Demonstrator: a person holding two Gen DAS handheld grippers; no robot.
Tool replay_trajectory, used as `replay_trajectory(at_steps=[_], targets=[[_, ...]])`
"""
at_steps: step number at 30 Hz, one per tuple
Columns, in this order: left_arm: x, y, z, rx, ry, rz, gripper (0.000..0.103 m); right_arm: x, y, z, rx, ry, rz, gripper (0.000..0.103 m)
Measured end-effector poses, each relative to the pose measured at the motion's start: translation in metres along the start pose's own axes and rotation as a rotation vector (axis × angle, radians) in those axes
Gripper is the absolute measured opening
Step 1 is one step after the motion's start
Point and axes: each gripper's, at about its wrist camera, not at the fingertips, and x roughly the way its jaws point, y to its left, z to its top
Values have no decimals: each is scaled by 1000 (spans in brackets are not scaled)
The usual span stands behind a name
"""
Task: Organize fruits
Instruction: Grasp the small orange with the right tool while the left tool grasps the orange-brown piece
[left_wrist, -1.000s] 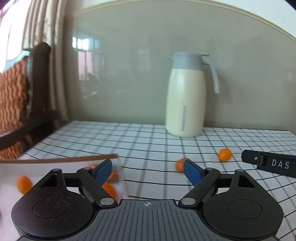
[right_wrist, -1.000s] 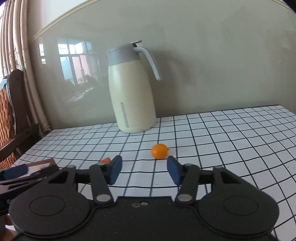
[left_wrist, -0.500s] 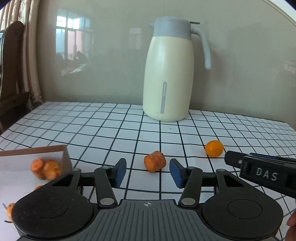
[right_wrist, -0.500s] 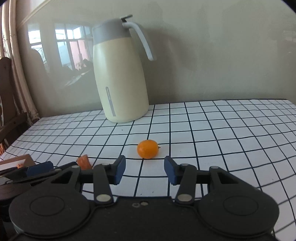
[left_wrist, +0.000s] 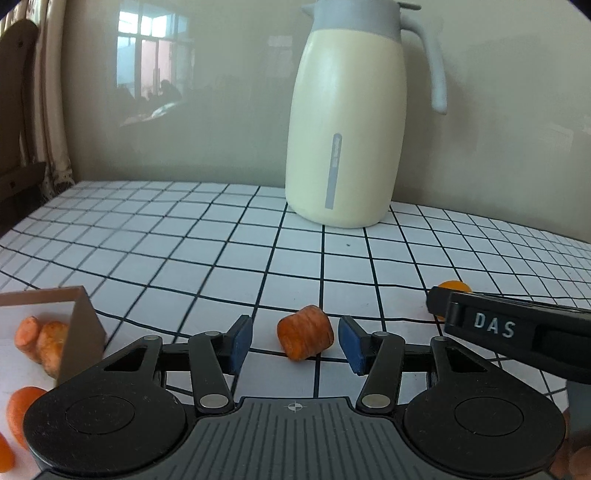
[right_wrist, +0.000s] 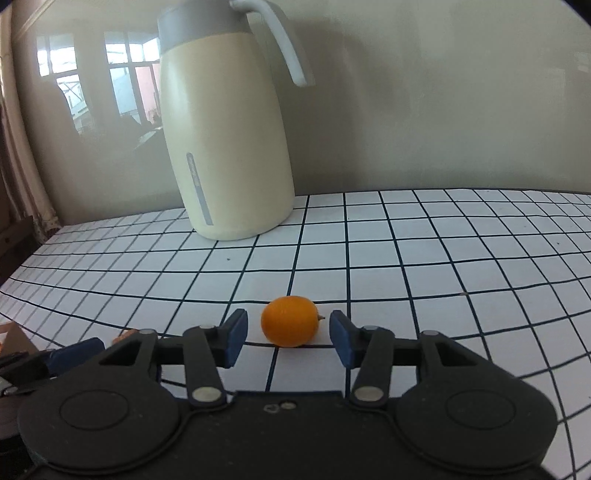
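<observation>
In the left wrist view my left gripper (left_wrist: 295, 343) is open, its blue pads on either side of an orange carrot chunk (left_wrist: 306, 336) that lies on the checked tablecloth. A white box (left_wrist: 79, 325) at the left holds several orange pieces (left_wrist: 38, 341). In the right wrist view my right gripper (right_wrist: 288, 338) is open, its pads flanking a small round orange kumquat (right_wrist: 290, 326) on the cloth. The kumquat also shows in the left wrist view (left_wrist: 453, 285), partly hidden behind the right gripper's finger (left_wrist: 517, 332).
A tall cream jug with a grey lid and handle (left_wrist: 349, 122) stands at the back of the table, against the wall; it also shows in the right wrist view (right_wrist: 225, 136). A wooden chair (left_wrist: 14, 110) stands off the table's left edge.
Both grippers have moved forward and lower toward the table. The left one now brackets the carrot chunk, the right one the kumquat. Both stay open.
</observation>
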Motion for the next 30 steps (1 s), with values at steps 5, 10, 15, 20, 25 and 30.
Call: replay_trajectory(at_steps=[5,10,15,20,25,30], targets=[[6,-1,-1,2,8,4,53,10,0,1,-6,11,-3,40],[6,0,0,-9,4,0,34,12,1,1,-18,11,-11,31],[5,0,-1,-8,4,-9,34,10,-1,0,-8,11,-4,31],[2,-1,-2,12,6,-7,34,6,0,-2,-15,19,0,31],[-3,-2,-5,38,9,-5,34,-1,-1,-6,-12,28,3,31],[-7,-5,-7,60,14,-1,34,-7,-4,-7,0,36,2,31]])
